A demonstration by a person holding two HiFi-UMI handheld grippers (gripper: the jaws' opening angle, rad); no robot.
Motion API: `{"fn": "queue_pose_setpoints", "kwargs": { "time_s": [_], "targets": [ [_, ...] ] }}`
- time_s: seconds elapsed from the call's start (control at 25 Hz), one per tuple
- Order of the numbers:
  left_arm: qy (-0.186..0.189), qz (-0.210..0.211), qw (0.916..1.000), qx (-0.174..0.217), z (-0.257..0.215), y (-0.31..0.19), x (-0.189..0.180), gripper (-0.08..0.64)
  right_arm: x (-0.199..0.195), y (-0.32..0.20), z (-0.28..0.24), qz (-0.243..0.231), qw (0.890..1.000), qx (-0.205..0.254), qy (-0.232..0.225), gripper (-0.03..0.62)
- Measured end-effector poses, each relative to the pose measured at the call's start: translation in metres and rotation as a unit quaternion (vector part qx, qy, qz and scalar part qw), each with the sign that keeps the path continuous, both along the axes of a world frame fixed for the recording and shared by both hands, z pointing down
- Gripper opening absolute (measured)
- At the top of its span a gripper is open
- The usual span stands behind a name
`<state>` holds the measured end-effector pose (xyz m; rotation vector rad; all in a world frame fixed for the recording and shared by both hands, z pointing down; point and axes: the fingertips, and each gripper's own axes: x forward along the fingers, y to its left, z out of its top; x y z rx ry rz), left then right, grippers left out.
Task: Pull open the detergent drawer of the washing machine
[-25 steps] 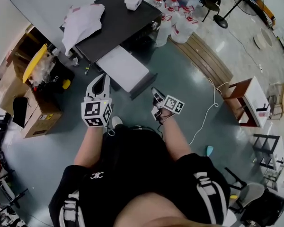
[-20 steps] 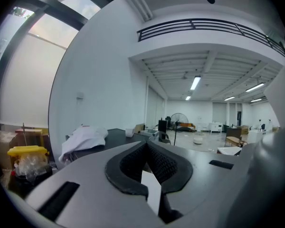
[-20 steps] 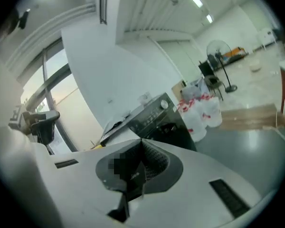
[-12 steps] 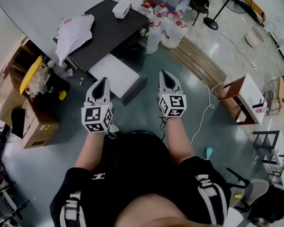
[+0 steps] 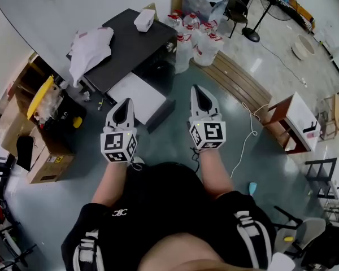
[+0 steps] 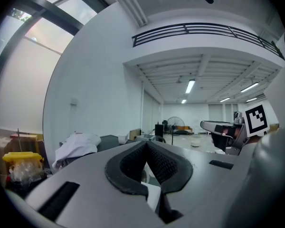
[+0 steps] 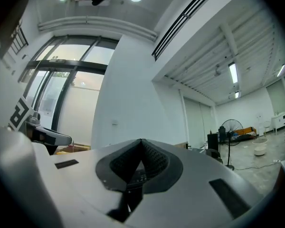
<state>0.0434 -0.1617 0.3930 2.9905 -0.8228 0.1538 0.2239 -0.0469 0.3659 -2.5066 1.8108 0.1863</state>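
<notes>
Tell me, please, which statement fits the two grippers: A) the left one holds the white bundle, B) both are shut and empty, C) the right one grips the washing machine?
B: the left gripper and the right gripper each show jaws together with nothing between them.

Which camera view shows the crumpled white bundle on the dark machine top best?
The head view: the crumpled white bundle lies whole, seen from above. The left gripper view shows it small, side-on. The right gripper view misses it.

Washer (image 5: 137,35) top is black, cloth (image 5: 90,45) on it white. Floor (image 5: 172,130) glossy teal. Lid (image 5: 40,94) at left yellow. Left gripper (image 5: 126,104) and right gripper (image 5: 198,91) light grey, with black-and-white square markers.
</notes>
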Motion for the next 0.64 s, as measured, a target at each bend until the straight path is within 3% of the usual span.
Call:
{"fn": "queue_pose_setpoints", "kwargs": {
  "time_s": [0.64],
  "targets": [
    [0.002, 0.009, 1.0, 0.004, -0.002, 0.014, 0.002, 0.002, -0.02, 0.004, -0.007, -0.035, 0.999, 0.014, 0.015, 0.0]
  ]
}}
